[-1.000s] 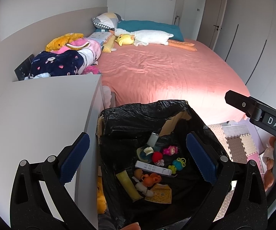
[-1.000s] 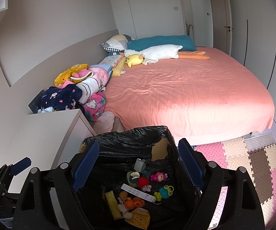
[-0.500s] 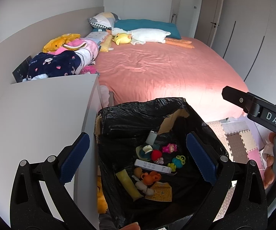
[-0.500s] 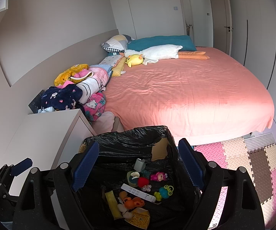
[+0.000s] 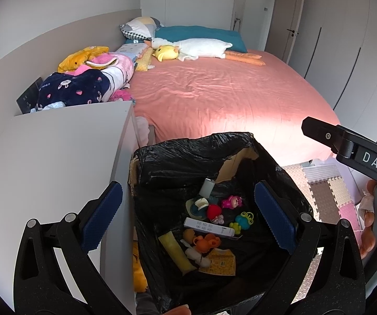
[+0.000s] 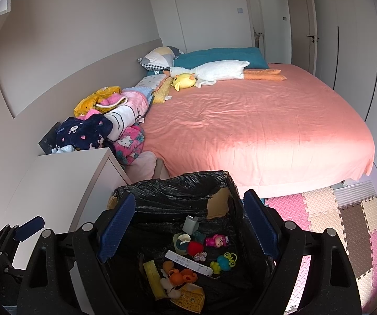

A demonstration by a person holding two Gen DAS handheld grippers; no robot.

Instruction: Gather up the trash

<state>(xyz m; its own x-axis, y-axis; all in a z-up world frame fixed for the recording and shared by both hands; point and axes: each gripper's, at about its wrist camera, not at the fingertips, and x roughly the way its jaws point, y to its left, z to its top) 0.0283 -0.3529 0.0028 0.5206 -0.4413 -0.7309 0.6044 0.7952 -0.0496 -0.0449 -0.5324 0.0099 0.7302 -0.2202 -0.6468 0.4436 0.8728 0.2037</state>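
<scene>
We see the trash bin [image 5: 196, 155] — a cardboard box lined with a black bag — standing on the floor between the white cabinet [image 5: 52, 157] and the foot of the bed [image 5: 227, 92]. In its bottom lies a heap of small things: a white remote-like strip [image 5: 209, 227], an orange toy [image 5: 206, 242], a yellow packet [image 5: 175, 252], a red ball [image 5: 213, 211], a pink figure [image 5: 231, 201] and a blue-green frog toy [image 5: 242, 221]. A torn patch of bare cardboard [image 5: 237, 164] shows at the bin's far rim.

Our left gripper [image 5: 188, 223] hangs above the bin's mouth, its blue pads spread wide with nothing between them. Our right gripper [image 6: 188, 225] hangs over the same opening, likewise spread and empty-handed; from the left wrist view its black body marked "DAS" juts in at the right edge, with the hand [image 5: 369, 223] that holds it.

Farther out, the bed wears a salmon-pink sheet; a white goose plush [image 6: 214, 72] and a yellow plush [image 6: 184, 80] lie near the teal pillow [image 6: 222, 55]. Folded blankets [image 6: 104, 123] are piled along the bed's wall side — behind the cabinet. Pink, cream and brown foam mats [image 6: 345, 223] cover the floor to the right.
</scene>
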